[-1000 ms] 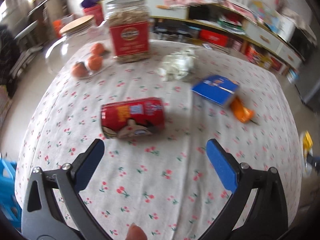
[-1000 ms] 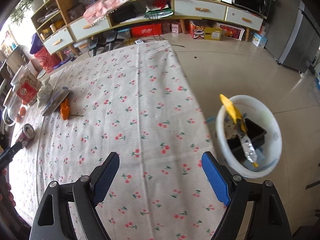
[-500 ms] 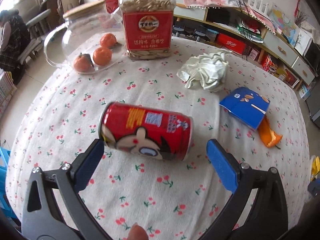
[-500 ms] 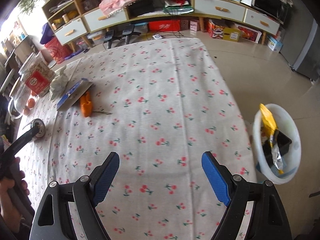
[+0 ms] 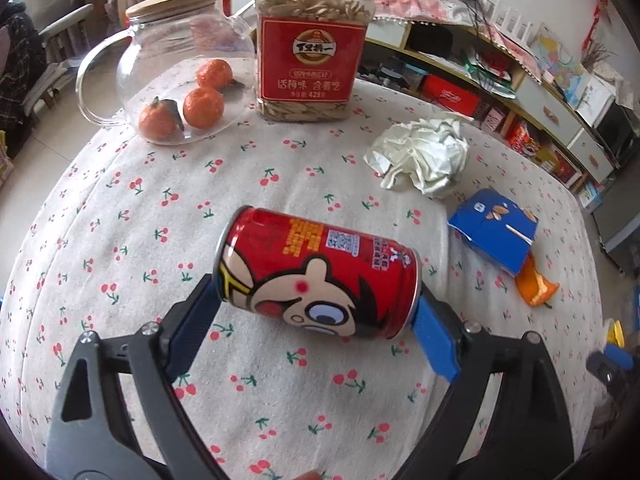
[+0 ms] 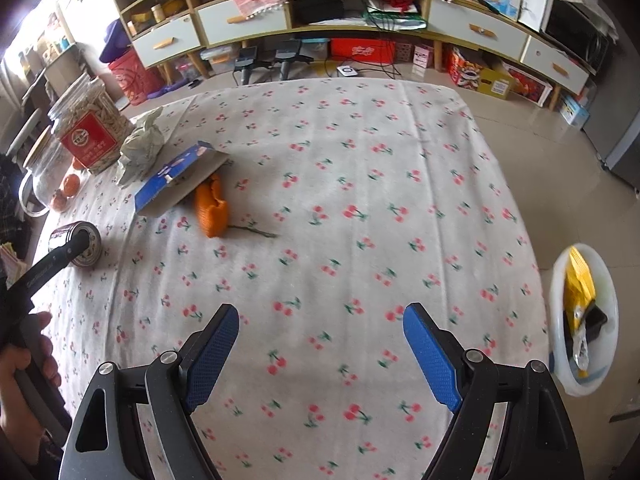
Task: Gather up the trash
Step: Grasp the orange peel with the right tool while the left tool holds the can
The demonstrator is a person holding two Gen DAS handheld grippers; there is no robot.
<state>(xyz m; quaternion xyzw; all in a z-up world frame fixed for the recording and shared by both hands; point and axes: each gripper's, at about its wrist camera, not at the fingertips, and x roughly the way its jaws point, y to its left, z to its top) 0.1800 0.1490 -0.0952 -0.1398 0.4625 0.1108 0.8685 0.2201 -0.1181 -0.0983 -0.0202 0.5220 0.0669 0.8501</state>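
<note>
A red drink can (image 5: 316, 276) lies on its side on the cherry-print tablecloth (image 6: 360, 152). My left gripper (image 5: 315, 297) straddles the can lengthwise; its jaws are closing, and the blue pads meet both ends. The right wrist view shows the same can (image 6: 76, 240) at far left with a left finger across its end. My right gripper (image 6: 321, 313) hovers open over bare cloth, nothing between its fingers. Other trash lies on the table: a crumpled white paper (image 5: 420, 156), a flattened blue box (image 5: 494, 228) and an orange peel (image 5: 534, 284).
A white bin (image 6: 560, 364) holding yellow wrappers stands on the floor off the table's right edge. A seed jar (image 5: 312, 40) and a glass pitcher (image 5: 180, 60) with tangerines (image 5: 202, 106) stand at the far left end. Shelving lines the back wall.
My left gripper came down and forward onto the can, and its jaws narrowed onto the can's ends. My right gripper swung left over the table, so the bin slid to the right edge.
</note>
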